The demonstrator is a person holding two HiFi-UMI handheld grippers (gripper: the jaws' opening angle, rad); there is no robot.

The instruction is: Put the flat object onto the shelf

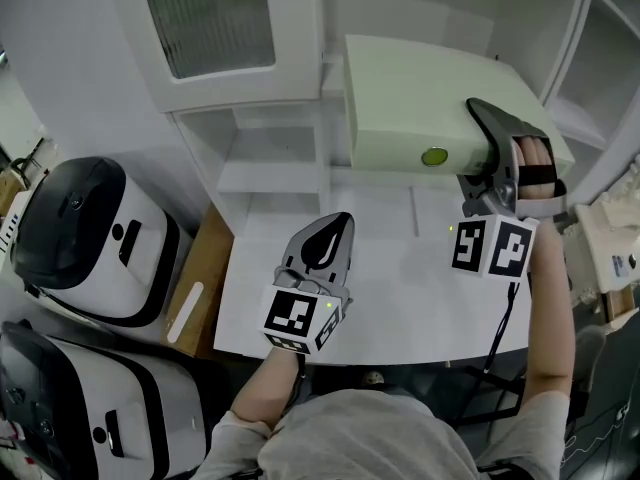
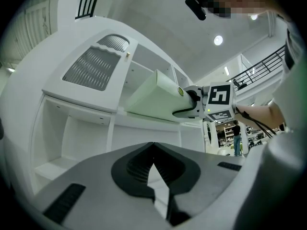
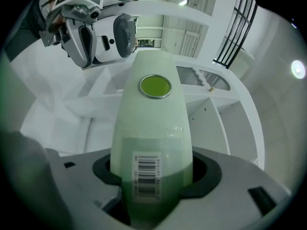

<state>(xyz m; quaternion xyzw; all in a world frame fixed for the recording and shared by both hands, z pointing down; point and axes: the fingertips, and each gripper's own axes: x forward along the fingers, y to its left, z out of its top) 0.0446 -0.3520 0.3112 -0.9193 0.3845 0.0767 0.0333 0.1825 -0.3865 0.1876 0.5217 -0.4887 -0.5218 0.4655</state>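
Observation:
The flat object [image 1: 420, 108] is a pale green slab-shaped box with a round green button on one edge and a barcode label. My right gripper [image 1: 482, 128] is shut on its right end and holds it in the air before the white shelf unit [image 1: 270, 158]. In the right gripper view the box [image 3: 152, 123] runs out from between the jaws of that gripper [image 3: 152, 186] towards the shelf [image 3: 206, 114]. My left gripper [image 1: 335, 223] hovers over the white table [image 1: 400, 288], shut and holding nothing. Its tips [image 2: 153, 145] meet, and beyond them the box [image 2: 153, 97] shows.
Two black-and-white appliances [image 1: 85, 238] [image 1: 80, 408] stand at the left, with a cardboard box [image 1: 195, 288] between them and the table. A ribbed-glass cabinet door [image 1: 205, 18] sits above the shelf compartments. A cable [image 1: 500, 328] hangs from the right gripper.

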